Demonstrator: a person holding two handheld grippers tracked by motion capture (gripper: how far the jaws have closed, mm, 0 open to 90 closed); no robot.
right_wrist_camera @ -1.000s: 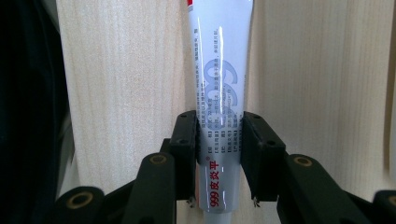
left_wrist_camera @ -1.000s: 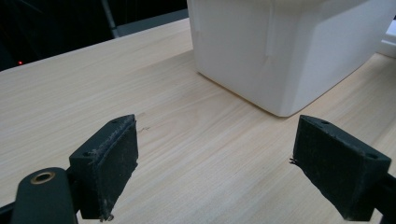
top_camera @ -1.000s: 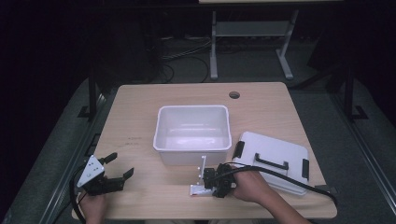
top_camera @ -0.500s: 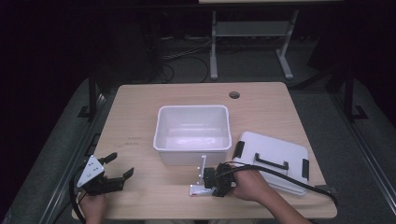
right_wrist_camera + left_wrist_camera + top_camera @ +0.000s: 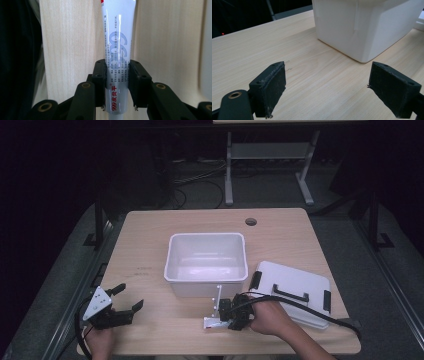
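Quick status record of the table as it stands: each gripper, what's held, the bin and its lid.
right gripper: shut on the white tube, jaws clamped on its sides
tube position: in front of the white bin's near wall, in the high view
left gripper: open, nothing between the jaws, at the table's near left
white bin: mid-table, open, looks empty
lid: flat on the table, right of the bin
table: light wood

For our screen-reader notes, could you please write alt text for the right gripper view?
The right gripper has its two black jaws shut on a white ointment tube, printed with blue lettering and red "999" characters. The tube runs straight up the middle of the picture. Behind it lies the pale wooden table, with darkness at the left edge.
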